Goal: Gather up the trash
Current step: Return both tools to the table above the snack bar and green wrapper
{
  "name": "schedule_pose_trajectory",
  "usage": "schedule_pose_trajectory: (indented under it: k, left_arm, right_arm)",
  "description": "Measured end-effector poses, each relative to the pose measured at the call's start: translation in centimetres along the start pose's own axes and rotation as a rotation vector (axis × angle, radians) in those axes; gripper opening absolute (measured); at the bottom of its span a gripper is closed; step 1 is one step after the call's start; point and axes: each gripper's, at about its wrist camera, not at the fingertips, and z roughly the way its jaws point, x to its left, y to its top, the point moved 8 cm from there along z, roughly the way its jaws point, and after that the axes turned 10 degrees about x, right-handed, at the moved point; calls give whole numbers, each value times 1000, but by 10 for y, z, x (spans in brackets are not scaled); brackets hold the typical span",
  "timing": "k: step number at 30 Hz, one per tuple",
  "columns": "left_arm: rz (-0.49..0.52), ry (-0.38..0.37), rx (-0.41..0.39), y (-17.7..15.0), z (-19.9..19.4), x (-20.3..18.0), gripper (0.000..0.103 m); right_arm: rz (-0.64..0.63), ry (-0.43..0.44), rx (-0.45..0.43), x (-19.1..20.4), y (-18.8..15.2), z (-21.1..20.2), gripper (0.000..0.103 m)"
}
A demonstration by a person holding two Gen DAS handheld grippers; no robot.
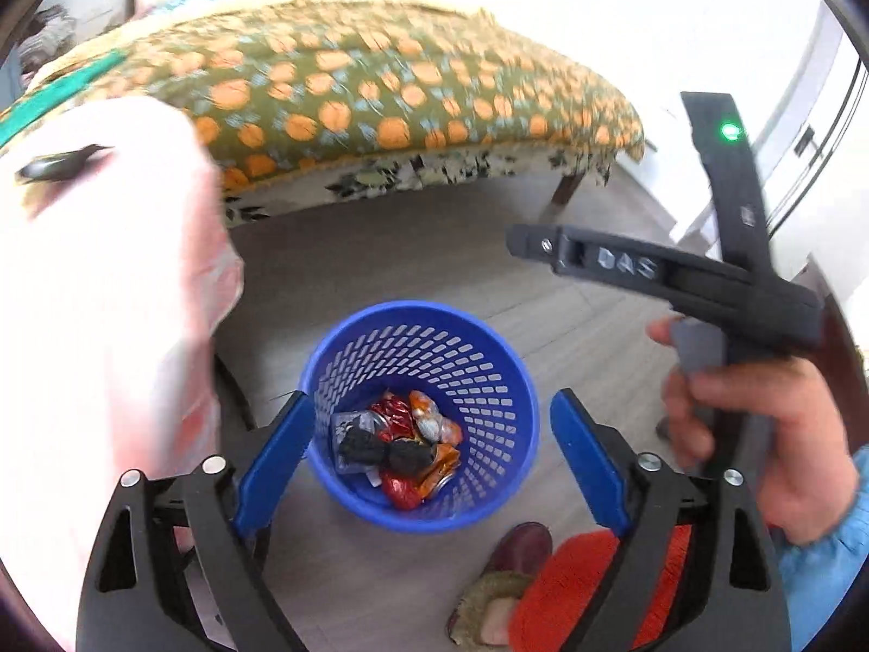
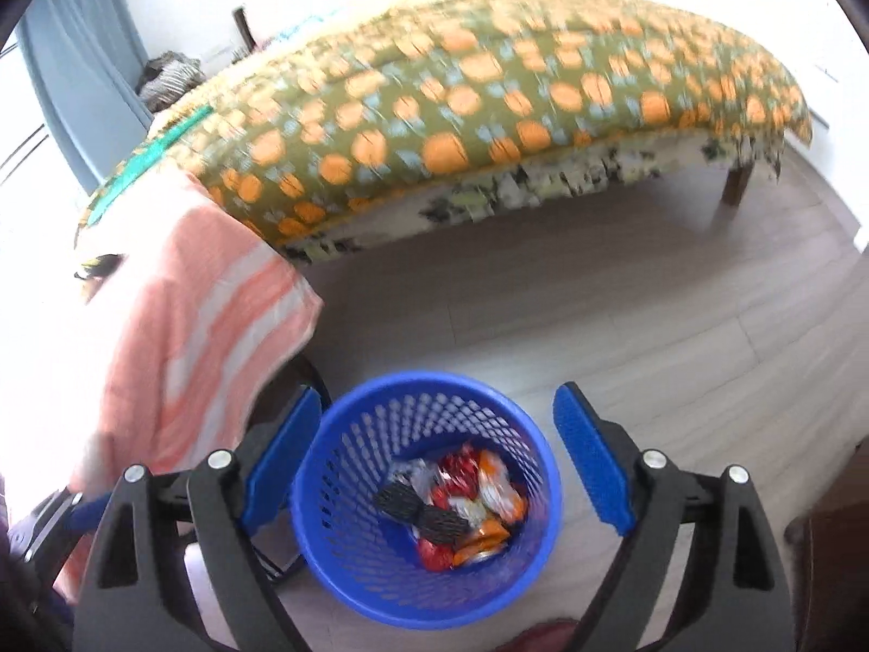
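- The bed (image 2: 489,103), under a green spread with orange spots, runs across the room behind the bin, well apart from it.
- A pink-striped cloth (image 2: 179,337) hangs just left of the bin, near its rim.
- The bin (image 1: 418,413), a blue mesh basket, stands upright on the grey floor (image 2: 597,315), mouth up, long axis vertical.
- The left gripper (image 1: 429,456) hangs over the bin, jaws wide, nothing between the pads.
- The right gripper (image 2: 434,462) also hangs over the bin, jaws wide and empty; a hand (image 1: 760,434) holds it right of the bin.
- The trash (image 2: 461,500), red, orange and silver wrappers with black netted pieces, lies at the bin's bottom.
- A shoe (image 1: 521,543) is on the floor just before the bin.
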Motion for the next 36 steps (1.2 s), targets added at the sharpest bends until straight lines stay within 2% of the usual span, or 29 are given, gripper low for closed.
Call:
schedule_pose_trajectory:
  k: [3,5,9,11,16,20,22,24,28,33,36]
  left_arm:
    - [-42,29,-35,-13,-32,26,91]
    - [-93,93,-52,-13,-48,56,91]
    - [-201,248,-88,11,-67,124,91]
    - [-251,303,-115,30,-72,158,91]
    - [-330,402,-97,77,-53,228,91]
    - [-315,440,-44,103,-34,244,91]
    - [-328,466,-50,114,-32,251,91]
    - [-365,503,-47,113,-35,268,91]
    - [-467,476,-55,97,-49,300,91]
    - [-468,516,-47,56,-79,328,91]
    - [-474,499,-48,38,-93,341,91]
  right_arm:
    - [-66,17,-63,37,8,-17,85]
    - [-130,33,-106,66,11,-26,86]
    - [-285,59,-175,127,11,-36,86]
    - [-348,73,-192,151,9,-38,86]
    - [-437,87,-190,187,7,-32,86]
    - [-459,95,-172,203,7,-24,85]
    - [-466,100,-162,205,6,-21,85]
    - [-469,104,-156,208,6,-18,85]
    - [-466,111,-157,211,7,-17,85]
    - [-483,118,-148,219,4,-14,85]
    - [-500,117,-130,225,-1,-8,85]
